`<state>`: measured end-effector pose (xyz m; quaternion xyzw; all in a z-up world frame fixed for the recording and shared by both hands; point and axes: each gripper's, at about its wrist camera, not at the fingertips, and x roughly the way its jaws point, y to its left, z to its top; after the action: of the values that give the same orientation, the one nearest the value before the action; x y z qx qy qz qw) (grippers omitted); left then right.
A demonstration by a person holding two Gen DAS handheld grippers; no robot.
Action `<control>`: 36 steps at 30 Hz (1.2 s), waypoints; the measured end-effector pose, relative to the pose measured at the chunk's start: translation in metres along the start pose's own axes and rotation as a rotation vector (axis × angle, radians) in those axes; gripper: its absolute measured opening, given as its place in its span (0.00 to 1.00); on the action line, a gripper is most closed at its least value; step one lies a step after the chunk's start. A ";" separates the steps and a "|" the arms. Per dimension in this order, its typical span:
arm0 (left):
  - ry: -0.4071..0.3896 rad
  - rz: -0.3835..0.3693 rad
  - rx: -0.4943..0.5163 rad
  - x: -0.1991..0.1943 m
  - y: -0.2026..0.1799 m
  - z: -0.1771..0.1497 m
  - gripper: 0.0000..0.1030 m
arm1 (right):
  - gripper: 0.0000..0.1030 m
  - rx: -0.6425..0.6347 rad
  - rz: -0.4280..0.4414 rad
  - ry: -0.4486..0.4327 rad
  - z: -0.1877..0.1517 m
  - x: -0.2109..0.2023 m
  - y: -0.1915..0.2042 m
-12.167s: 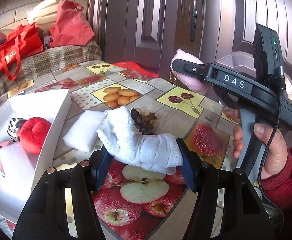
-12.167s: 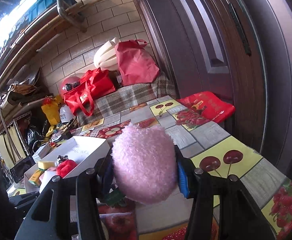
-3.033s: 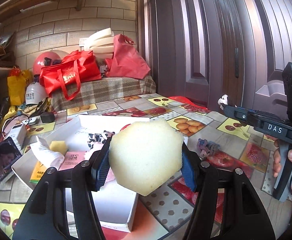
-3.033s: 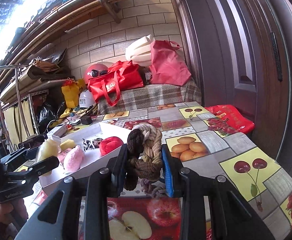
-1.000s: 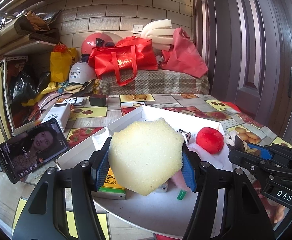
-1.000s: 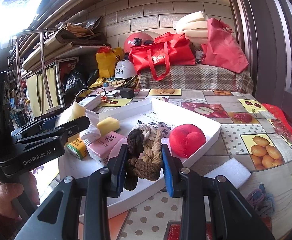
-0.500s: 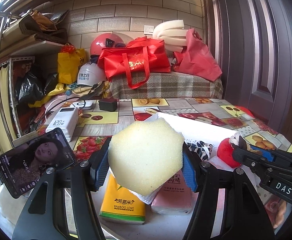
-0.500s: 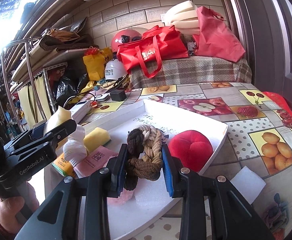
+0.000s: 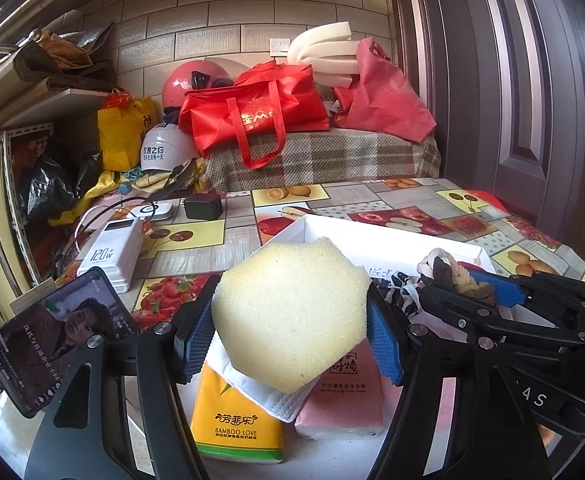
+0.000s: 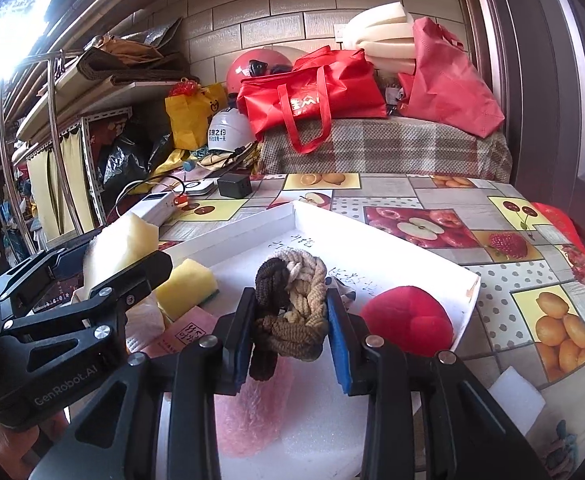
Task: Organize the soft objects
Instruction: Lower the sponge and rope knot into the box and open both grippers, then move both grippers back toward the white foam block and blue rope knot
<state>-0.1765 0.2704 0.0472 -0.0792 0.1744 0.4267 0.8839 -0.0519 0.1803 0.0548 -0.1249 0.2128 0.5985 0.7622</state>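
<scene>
Left wrist view: pale hexagonal sponge (image 9: 290,316) seen between left tongs (image 9: 288,336), jaws opening, pads barely touching, above white tray (image 9: 392,232). Braided rope knot (image 10: 290,304) framed by right tongs (image 10: 290,340), likewise opening over tray. Red plush (image 10: 408,316), tissue packs (image 9: 238,420), yellow sponge (image 10: 186,288) already stowed. White foam block (image 10: 514,398) and small fabric piece (image 10: 560,446) left on surface; task judged mostly done.

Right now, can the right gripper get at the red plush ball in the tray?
Probably not yet: the right gripper, jaws opening, has the knotted rope between them. The red plush ball lies just beside it in the white tray, nothing over it.
</scene>
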 end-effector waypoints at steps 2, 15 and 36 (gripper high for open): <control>-0.005 0.025 -0.024 -0.001 0.004 0.000 0.76 | 0.46 0.023 -0.015 -0.001 0.000 0.000 -0.005; -0.082 0.153 -0.097 -0.016 0.016 -0.003 0.95 | 0.89 0.043 -0.064 -0.062 0.000 -0.011 -0.008; -0.114 0.180 -0.099 -0.050 0.004 -0.015 1.00 | 1.00 -0.056 -0.162 -0.181 -0.020 -0.061 0.013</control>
<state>-0.2121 0.2326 0.0518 -0.0825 0.1090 0.5162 0.8455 -0.0801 0.1222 0.0676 -0.1081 0.1155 0.5497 0.8203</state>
